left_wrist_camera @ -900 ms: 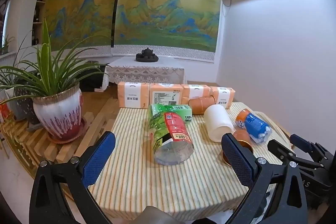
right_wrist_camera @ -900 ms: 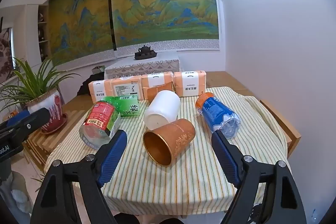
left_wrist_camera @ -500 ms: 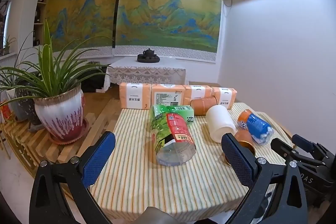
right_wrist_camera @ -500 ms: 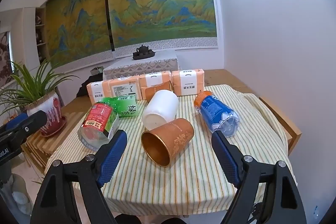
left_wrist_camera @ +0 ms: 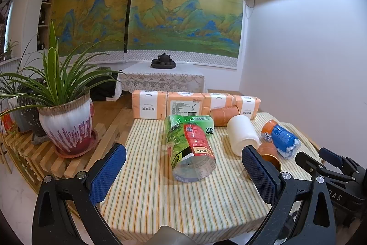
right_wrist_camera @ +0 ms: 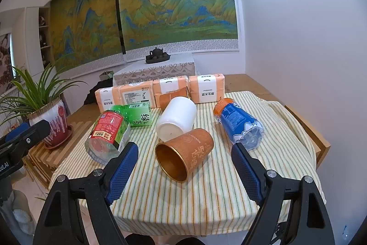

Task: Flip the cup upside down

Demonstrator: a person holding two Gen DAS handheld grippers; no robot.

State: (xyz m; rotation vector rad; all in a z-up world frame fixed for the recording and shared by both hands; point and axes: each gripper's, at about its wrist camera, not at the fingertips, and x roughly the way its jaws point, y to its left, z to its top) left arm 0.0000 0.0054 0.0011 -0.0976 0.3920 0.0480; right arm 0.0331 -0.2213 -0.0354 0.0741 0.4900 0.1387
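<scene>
An orange cup [right_wrist_camera: 185, 156] with a gold inside lies on its side on the striped tablecloth [right_wrist_camera: 206, 199], mouth toward me. In the left wrist view it [left_wrist_camera: 268, 153] shows partly behind my finger. A white cup [right_wrist_camera: 177, 117] lies on its side just behind it. Another orange cup [right_wrist_camera: 174, 98] lies by the tissue packs. My right gripper [right_wrist_camera: 184, 173] is open and empty, in front of the orange cup. My left gripper [left_wrist_camera: 183, 175] is open and empty, in front of a green bottle [left_wrist_camera: 191, 148].
A blue bottle [right_wrist_camera: 238, 123] lies right of the orange cup. A green box [right_wrist_camera: 137, 115] and several orange tissue packs [right_wrist_camera: 160, 93] sit at the back. A potted plant [left_wrist_camera: 65, 121] stands on a slatted bench at the left. A wall is close on the right.
Both grippers have drifted slightly; the view sits a touch lower and nearer the table. The objects lie as before and both grippers stay open.
</scene>
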